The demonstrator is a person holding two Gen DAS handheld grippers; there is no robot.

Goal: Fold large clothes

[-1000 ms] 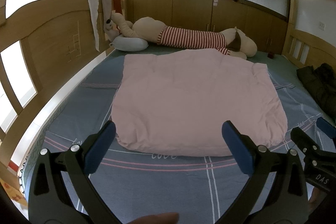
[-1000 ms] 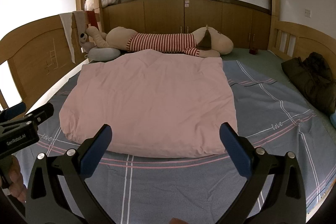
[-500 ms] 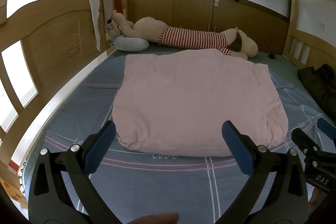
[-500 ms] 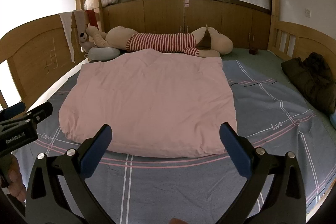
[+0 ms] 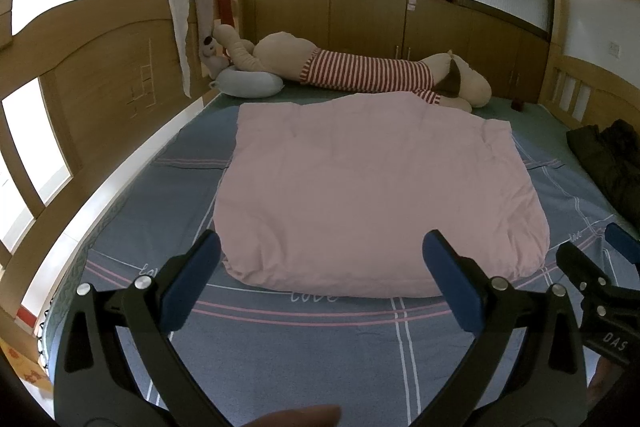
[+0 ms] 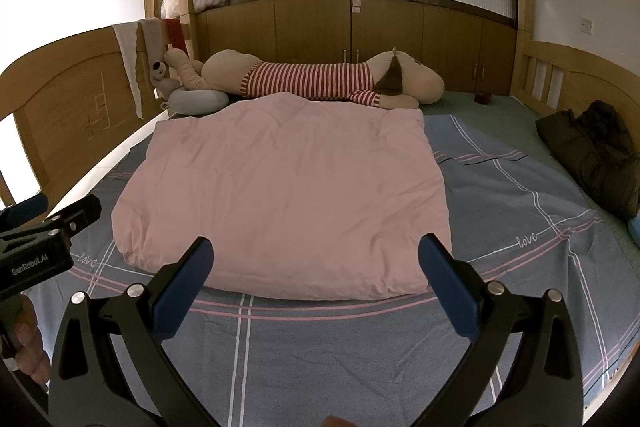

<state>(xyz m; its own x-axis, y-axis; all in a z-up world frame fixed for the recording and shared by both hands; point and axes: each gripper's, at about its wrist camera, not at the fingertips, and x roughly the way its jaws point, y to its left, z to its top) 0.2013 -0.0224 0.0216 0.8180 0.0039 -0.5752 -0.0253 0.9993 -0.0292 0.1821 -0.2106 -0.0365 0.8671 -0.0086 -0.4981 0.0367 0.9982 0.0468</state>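
Quilt (image 5: 376,195) in pale pink is lying flat and puffy in the middle of the bed, on a blue-grey sheet with pink and white stripes (image 5: 280,347), its near edge just past both sets of blue pads. Left gripper (image 5: 320,275) is spread wide with nothing between its fingers, hovering over the sheet short of the quilt's near edge. Right gripper (image 6: 316,273) looks the same: wide open, empty, in front of the near edge and not touching it. Behind the quilt a long plush dog in a red-striped shirt (image 6: 308,83) lies along the wooden cabinets, its far end by a grey pillow (image 5: 248,85). A dark jacket (image 6: 592,151) is bunched up off to the right, well apart from the quilt.
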